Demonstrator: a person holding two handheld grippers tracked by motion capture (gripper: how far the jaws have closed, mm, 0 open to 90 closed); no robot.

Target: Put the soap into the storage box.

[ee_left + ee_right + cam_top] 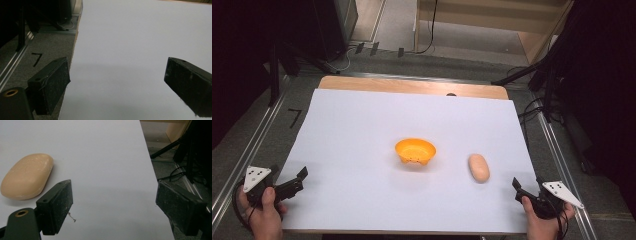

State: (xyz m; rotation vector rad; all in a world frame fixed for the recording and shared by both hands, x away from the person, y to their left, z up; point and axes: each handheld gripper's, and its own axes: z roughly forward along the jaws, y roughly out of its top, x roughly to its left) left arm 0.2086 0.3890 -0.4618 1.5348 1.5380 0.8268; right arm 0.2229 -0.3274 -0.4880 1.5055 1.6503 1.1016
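Note:
An orange bowl (pixel 415 152) stands upright near the middle of the white sheet (pixel 362 130). To its right lies a tan oval bar, like a soap (pixel 479 167); in the right gripper view the soap (pixel 27 176) lies just left of and beyond the left jaw. My right gripper (pixel 522 188) is held at the sheet's front right corner, open and empty (pixel 113 207). My left gripper (pixel 297 180) sits at the front left edge, open with nothing between its fingers (pixel 117 82), looking over bare white sheet (pixel 130 45).
The sheet covers a wooden table (pixel 412 86) framed by metal rails (pixel 257 135). Grey floor with a black tape mark (pixel 294 117) lies to the left. Cables and dark stands (pixel 542 85) crowd the right side.

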